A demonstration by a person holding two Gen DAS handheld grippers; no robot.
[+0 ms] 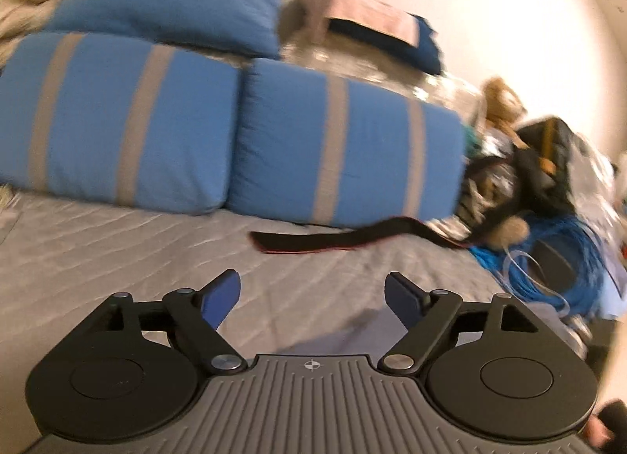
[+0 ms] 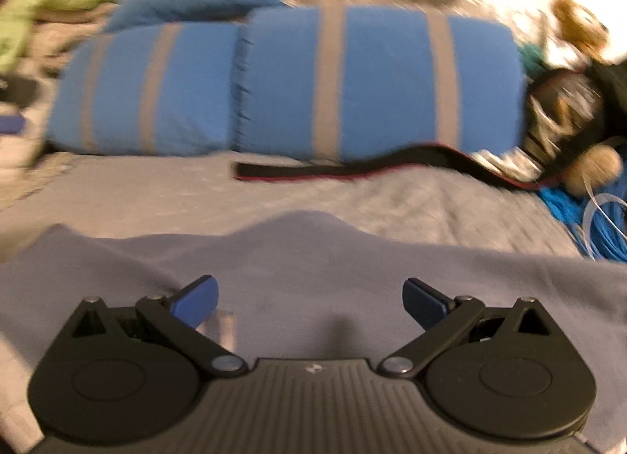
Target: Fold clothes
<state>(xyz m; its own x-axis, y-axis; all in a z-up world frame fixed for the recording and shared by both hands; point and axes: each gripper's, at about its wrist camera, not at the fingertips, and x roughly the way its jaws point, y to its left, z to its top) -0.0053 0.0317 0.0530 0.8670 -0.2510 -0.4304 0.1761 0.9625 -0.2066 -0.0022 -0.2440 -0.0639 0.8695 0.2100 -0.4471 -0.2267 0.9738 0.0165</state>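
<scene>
The left gripper point(image 1: 312, 299) points slightly down over the grey bed cover point(image 1: 117, 250), its jaws wide apart with nothing between them; only a corner of the lilac garment point(image 1: 345, 336) shows just under its near end. The right gripper point(image 2: 310, 303) tilts down likewise, jaws spread wide and empty, hovering above the garment point(image 2: 313, 258), which lies flat across the near edge of the bed with one raised fold ahead of the fingers. Past the garment's far edge a black strap point(image 2: 313, 171) lies on the cover in front of two blue striped pillows point(image 2: 372, 81). Beyond the bed's right edge sit a coil of blue cable point(image 1: 568, 258), a dark bag point(image 1: 544, 164) whose contents are too blurred to tell, and a soft toy point(image 1: 501, 101).
</scene>
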